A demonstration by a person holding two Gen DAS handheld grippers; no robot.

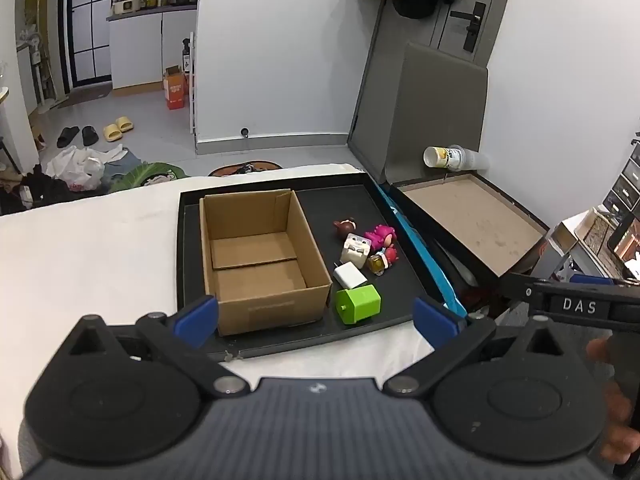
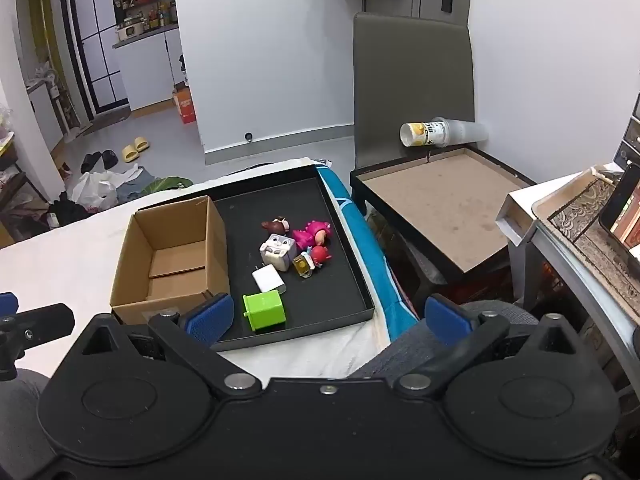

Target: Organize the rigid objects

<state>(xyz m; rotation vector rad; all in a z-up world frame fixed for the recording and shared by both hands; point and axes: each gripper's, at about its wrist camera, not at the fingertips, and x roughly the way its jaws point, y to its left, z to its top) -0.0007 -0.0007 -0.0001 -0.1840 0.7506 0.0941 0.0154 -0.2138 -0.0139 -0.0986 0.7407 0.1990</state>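
Hovering left claw [image 1: 316,320] spread wide, right claw [image 2: 330,316] spread wide, both holding nothing, above black tray [image 2: 352,264]

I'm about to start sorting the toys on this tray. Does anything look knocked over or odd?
The toy figures lie toppled in a heap on the black tray, and a stack of cups lies on its side on the chair. The cardboard box is empty.

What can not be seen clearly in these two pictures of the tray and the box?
- Left wrist view: the cardboard box has its near inner wall hidden by its own front side.
- Right wrist view: the box's near corner sits behind the right gripper.
- Both views: the small yellow item is too small to identify.
- Both views: the cup's print is unreadable.
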